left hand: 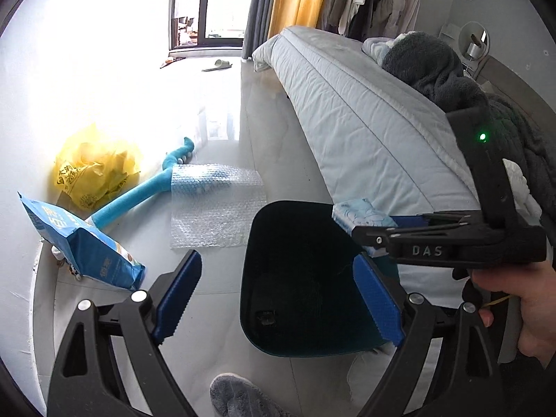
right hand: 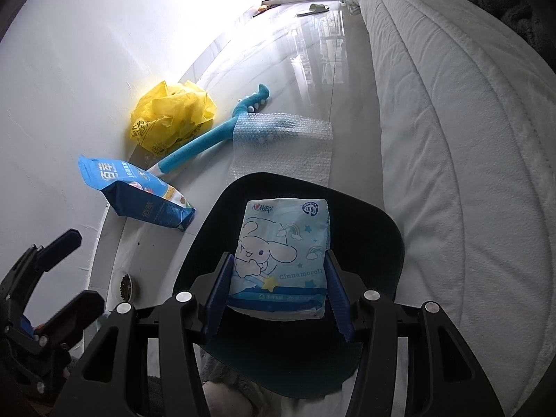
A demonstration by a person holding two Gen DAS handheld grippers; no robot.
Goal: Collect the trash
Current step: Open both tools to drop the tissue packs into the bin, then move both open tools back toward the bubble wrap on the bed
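Note:
My right gripper [right hand: 278,292] is shut on a light blue Cinnamoroll tissue pack [right hand: 283,253] and holds it over the mouth of a dark bin [right hand: 375,219]. In the left wrist view the same gripper [left hand: 368,229] and the tissue pack [left hand: 361,213] hang above the bin [left hand: 299,278]. My left gripper [left hand: 278,295] is open and empty, with its fingers on either side of the bin's near rim. On the floor lie a blue snack bag [left hand: 87,246], a crumpled yellow plastic bag [left hand: 93,170] and a sheet of bubble wrap [left hand: 215,205].
A blue plush toy [left hand: 139,198] lies partly under the bubble wrap. A bed [left hand: 365,132] with a pale cover runs along the right. A white wall [left hand: 52,104] is on the left. A slipper [left hand: 219,65] lies near the far window. My foot [left hand: 239,396] is at the bottom.

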